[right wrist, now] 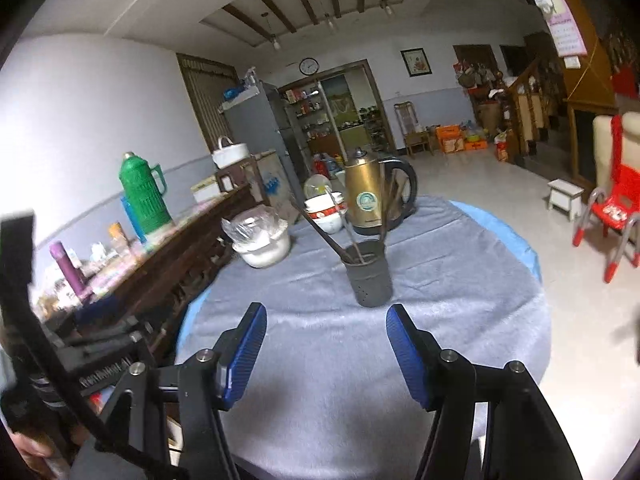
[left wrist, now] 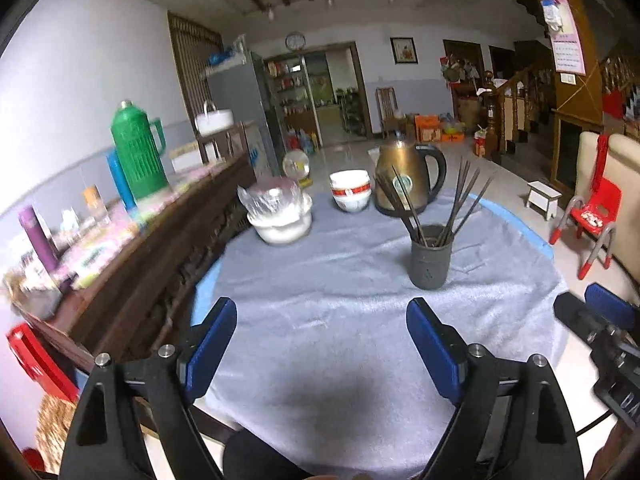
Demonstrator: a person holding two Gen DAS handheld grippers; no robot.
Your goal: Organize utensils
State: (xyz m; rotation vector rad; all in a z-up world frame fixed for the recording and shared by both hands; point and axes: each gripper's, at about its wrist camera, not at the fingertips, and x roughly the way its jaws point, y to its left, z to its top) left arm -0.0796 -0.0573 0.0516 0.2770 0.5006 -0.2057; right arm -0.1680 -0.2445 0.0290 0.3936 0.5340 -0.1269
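Standing chopsticks [left wrist: 460,204] fanning upward from holder [left wrist: 431,258]

The right gripper [right wrist: 326,354] hangs wide apart over the grey tablecloth [right wrist: 440,300], facing a dark holder [right wrist: 370,276] of chopsticks [right wrist: 320,224].

Left claw [left wrist: 322,344] and right claw [right wrist: 326,350], both agape, empty.

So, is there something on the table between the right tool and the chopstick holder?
No. Only bare grey cloth lies between the open right tool and the chopstick holder. The kettle and bowls stand behind it.
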